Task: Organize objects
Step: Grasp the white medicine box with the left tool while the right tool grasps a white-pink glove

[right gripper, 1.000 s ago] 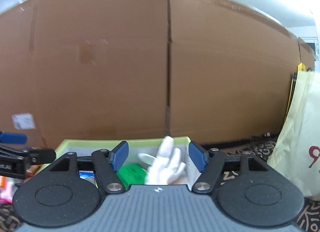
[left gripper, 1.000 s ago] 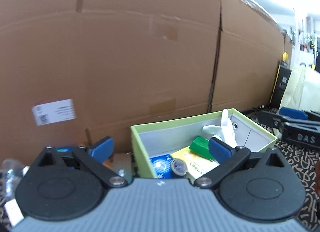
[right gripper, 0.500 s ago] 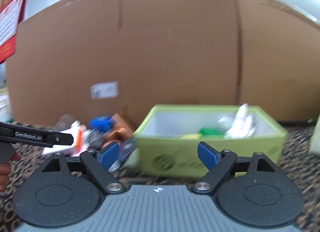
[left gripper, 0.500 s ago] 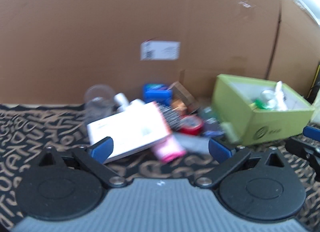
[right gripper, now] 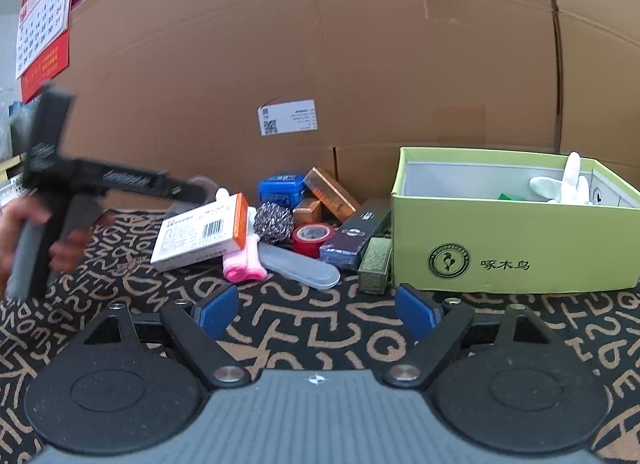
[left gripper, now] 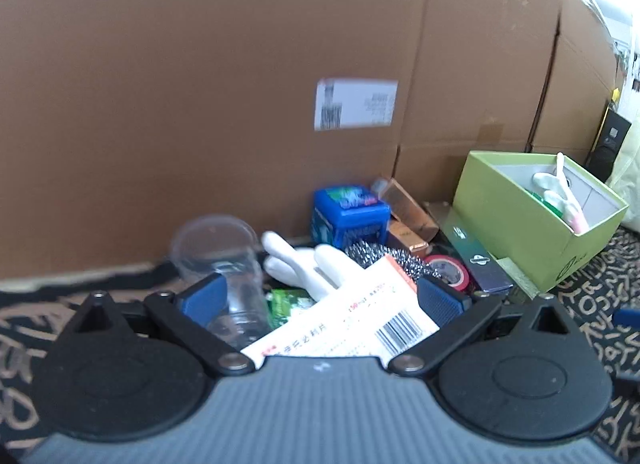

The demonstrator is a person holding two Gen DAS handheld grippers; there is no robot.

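We see the left claw (left gripper: 320, 300) released, jaws wide over the pile: white medicine box (left gripper: 344, 324) and clear cup (left gripper: 224, 260) lie between its pads, untouched. Right claw (right gripper: 316, 310) has just been opening, nothing between its jaws; green box (right gripper: 508, 240) sits ahead to its right, pile ahead-left.

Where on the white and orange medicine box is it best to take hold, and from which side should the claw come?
Probably across the two long edges of the medicine box, coming from above and in front. It is flat and lies tilted on the pile, its broad barcode face up, and the open left claw already straddles it.
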